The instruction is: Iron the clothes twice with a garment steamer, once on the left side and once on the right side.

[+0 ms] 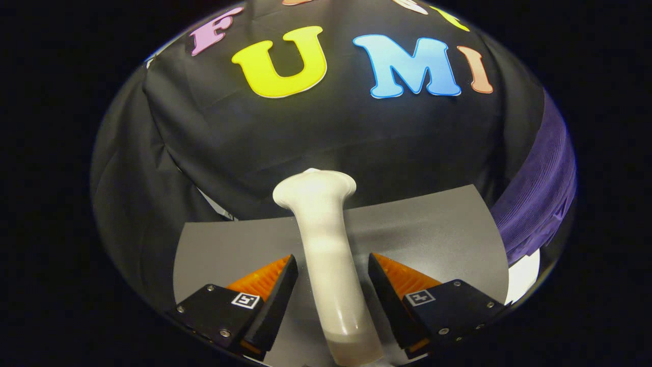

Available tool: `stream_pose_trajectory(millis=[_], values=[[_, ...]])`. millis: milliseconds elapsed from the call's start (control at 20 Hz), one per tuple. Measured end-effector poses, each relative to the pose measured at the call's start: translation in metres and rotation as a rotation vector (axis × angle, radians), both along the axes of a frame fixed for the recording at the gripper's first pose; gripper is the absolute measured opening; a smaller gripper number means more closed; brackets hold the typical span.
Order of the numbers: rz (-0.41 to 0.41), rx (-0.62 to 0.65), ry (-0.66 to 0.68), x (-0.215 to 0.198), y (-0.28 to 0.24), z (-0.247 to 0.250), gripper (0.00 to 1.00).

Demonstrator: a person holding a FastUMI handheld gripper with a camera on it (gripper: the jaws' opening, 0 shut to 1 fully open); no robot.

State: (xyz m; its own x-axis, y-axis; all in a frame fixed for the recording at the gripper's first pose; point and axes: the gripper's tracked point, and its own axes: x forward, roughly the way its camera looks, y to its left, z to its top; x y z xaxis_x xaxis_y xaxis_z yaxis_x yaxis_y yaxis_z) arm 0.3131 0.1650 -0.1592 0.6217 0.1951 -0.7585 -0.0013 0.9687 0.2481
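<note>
Gripper view: my tool (333, 285) is spread apart around the steamer (326, 244), whose handle lies between the fingers on the grey worktop (433, 224). Purple clothes (542, 188) hang right of the steamer. I should centre, then close squarely on the handle.

A recording booth, not a home: black cloth wall (316, 137) draped behind a grey table (433, 229); purple fabric (540, 193) hangs beside that wall's right end.
</note>
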Motion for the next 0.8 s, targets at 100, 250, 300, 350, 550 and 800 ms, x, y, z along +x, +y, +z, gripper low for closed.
stream_pose_trajectory(millis=[100,250,300,350,550,800], values=[[-0.024,-0.072,-0.007,-0.003,-0.009,-0.001,0.79],[-0.013,-0.15,-0.031,-0.005,-0.01,-0.004,0.56],[-0.005,-0.157,-0.036,-0.005,-0.008,-0.004,0.54],[-0.002,-0.155,-0.035,-0.007,-0.006,-0.005,0.52],[-0.019,-0.125,-0.042,-0.007,-0.012,-0.005,0.44],[-0.015,-0.138,-0.104,-0.013,-0.013,0.0,0.39]])
